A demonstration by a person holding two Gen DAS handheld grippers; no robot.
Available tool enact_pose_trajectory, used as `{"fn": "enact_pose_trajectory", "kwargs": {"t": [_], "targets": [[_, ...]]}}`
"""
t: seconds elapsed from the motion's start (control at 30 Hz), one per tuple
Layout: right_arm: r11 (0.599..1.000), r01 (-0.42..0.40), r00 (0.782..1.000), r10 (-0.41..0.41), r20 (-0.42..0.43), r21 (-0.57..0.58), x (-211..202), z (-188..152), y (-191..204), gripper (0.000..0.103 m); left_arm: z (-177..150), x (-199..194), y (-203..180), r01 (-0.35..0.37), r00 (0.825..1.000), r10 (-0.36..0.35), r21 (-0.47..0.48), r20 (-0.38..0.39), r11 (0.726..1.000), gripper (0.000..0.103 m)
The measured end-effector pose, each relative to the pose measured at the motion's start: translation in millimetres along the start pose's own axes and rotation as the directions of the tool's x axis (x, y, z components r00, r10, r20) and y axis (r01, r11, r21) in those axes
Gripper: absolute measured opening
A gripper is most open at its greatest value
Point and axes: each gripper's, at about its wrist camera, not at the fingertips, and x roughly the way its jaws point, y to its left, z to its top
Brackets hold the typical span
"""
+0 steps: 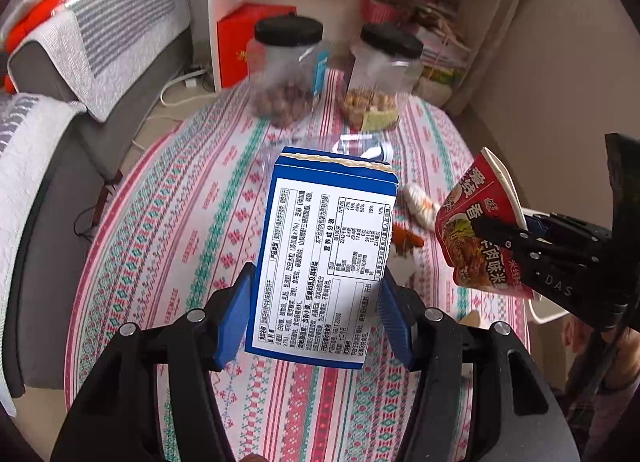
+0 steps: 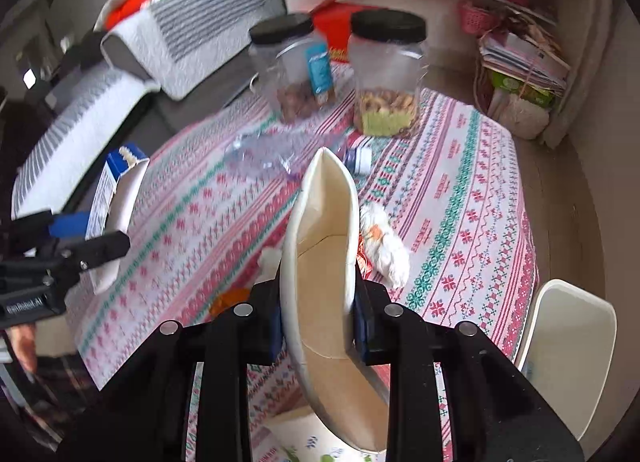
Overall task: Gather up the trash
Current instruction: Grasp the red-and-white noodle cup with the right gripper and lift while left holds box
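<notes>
Patterned worktop (image 2: 460, 190): crushed bottle (image 2: 264, 154), tissue wads (image 2: 384, 246), wrappers uncollected. Left hand-held gripper (image 1: 316, 314) clamps blue box (image 1: 324, 254); right hand-held gripper (image 2: 320, 330) squeezes noodle cup (image 2: 324, 262) flat. No bin visible.

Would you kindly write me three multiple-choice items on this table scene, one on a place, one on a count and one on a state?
1. Where does the crumpled clear plastic bottle lie?
A. on the tablecloth in front of the jars
B. on the shelf
C. on the white chair

2. How many clear jars with black lids stand on the table?
A. one
B. two
C. four

3. What is the state of the paper noodle cup in the right gripper?
A. round and upright
B. squeezed flat between the fingers
C. lying loose on the table

Answers:
1 A, it rests on the patterned cloth just before the jars.
2 B, a left jar and a right jar show.
3 B, its rim is pinched into a narrow oval.
</notes>
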Motion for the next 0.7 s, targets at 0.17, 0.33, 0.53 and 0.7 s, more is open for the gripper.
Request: {"fn": "enact_pose_trajectory", "kwargs": {"t": [0.17, 0.33, 0.53, 0.7], "targets": [[0.999, 0.009, 0.997, -0.012, 0.072, 0.031, -18, 0, -3, 0.026, 4, -8, -14, 0.007, 0.997, -0.007, -0.001, 0.071, 1.000, 0.058], [0.998, 0.038, 0.992, -0.044, 0.120, 0.047, -34, -2, -11, 0.026, 5, -8, -33, 0.014, 0.994, -0.015, 0.010, 0.104, 1.000, 0.058], [0.994, 0.066, 0.985, -0.080, 0.155, 0.088, -52, -8, -32, 0.026, 3, -4, -54, 0.042, 0.992, -0.044, 0.026, 0.116, 0.999, 0.058], [0.982, 0.115, 0.975, -0.140, 0.173, 0.147, -69, -17, -60, 0.026, 2, 3, -74, 0.063, 0.992, -0.067, 0.047, 0.109, 0.997, 0.058]]}}
